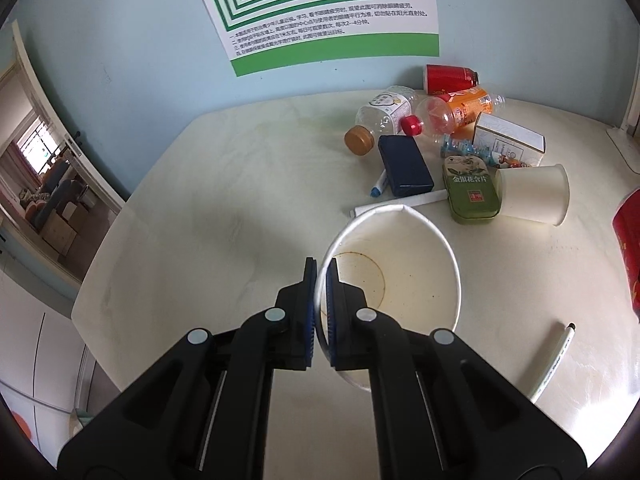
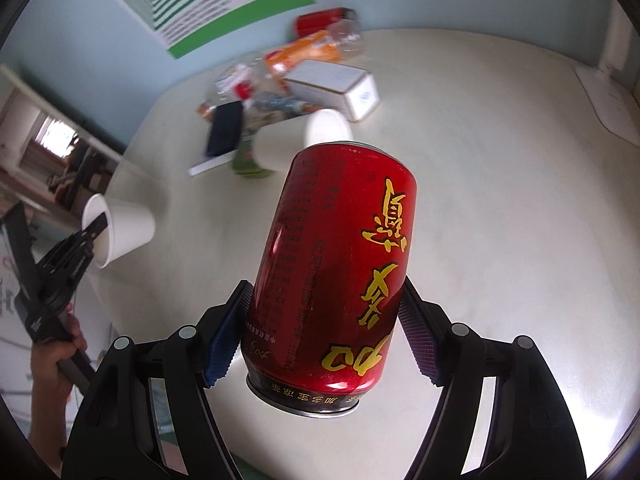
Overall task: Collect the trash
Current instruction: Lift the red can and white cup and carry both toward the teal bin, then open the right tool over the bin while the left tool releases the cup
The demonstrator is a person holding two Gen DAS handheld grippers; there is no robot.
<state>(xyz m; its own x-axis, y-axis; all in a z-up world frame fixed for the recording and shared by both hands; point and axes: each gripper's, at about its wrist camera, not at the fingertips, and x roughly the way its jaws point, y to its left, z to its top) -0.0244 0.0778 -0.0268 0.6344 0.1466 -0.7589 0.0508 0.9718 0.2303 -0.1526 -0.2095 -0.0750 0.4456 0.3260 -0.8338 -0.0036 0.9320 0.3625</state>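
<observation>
left gripper (image 1: pixel 321 280) pinches the paper cup (image 1: pixel 394 280) rim; right gripper (image 2: pixel 324 336) clamps the red can (image 2: pixel 332 272) crosswise, the remaining trash pile (image 1: pixel 452 136) far ahead.

In the right wrist view the trash pile (image 2: pixel 280 92) at the far side of the counter (image 2: pixel 500 200) is smeared by motion, so its bottles and labels cannot be read. The held red can (image 2: pixel 332 276) hides the counter behind it. In the left wrist view, another red can (image 1: pixel 629 256) is cut off by the right edge, and the fingers (image 1: pixel 310 312) cover the paper cup (image 1: pixel 400 280) wall they pinch.
</observation>
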